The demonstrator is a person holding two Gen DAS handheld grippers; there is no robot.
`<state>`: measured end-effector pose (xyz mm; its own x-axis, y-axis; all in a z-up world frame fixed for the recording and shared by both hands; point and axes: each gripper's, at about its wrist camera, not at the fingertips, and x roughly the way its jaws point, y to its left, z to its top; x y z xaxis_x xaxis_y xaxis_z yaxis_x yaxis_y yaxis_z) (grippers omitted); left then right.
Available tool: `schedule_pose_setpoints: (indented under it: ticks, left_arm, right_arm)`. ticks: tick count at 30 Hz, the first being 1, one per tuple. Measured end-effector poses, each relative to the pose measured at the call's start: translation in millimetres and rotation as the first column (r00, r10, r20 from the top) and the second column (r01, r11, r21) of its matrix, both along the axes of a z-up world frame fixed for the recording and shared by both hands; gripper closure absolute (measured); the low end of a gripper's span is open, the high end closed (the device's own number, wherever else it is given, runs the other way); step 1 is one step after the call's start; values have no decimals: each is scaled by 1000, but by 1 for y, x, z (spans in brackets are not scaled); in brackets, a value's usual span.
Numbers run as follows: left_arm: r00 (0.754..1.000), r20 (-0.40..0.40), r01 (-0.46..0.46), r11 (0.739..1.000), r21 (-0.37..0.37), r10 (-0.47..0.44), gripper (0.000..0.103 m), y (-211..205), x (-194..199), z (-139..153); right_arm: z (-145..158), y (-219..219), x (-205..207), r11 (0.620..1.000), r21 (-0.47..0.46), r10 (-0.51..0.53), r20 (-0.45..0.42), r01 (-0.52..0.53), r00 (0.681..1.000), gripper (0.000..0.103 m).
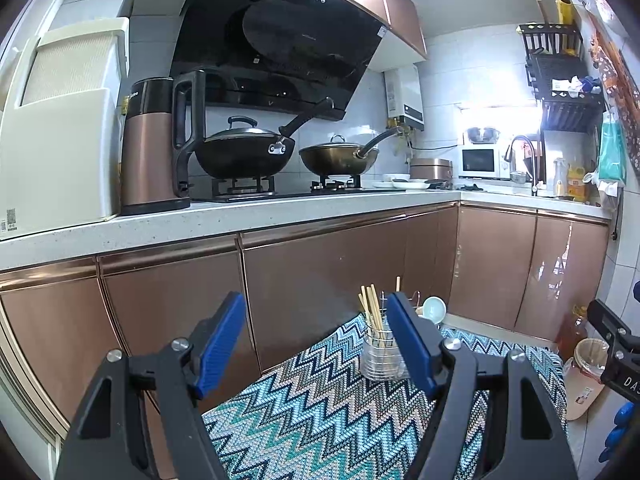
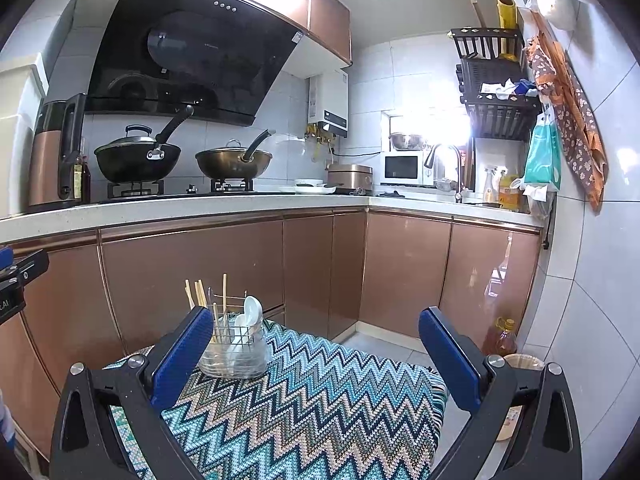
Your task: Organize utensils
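We are looking over a worktop [image 2: 320,408] that is wearing a zigzag-patterned cloth, in front of copper-coloured kitchen cabinets [image 2: 192,276]. We are holding both tools above it, the left tool [image 1: 316,340] and the right tool [image 2: 316,356], each spread wide and gripping nothing. A clear utensil holder [image 2: 234,354] is standing near the worktop's far left corner, and chopsticks [image 2: 200,292] and a white spoon [image 2: 252,310] are sitting upright in it.

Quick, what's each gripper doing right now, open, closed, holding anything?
Left gripper: open, holding nothing.
Right gripper: open, holding nothing.
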<state>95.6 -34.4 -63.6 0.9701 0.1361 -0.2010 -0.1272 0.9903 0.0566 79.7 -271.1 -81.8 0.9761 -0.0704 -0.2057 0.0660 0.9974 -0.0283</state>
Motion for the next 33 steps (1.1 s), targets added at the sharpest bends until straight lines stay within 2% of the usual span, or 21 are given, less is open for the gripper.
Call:
schedule_pose_setpoints:
  ticks: [33]
  left_arm:
    - [1000, 6, 16, 1000, 15, -16, 32, -6, -3, -3]
  right_arm:
    - [-6, -2, 0, 1000, 8, 3, -8, -3, 1000, 0]
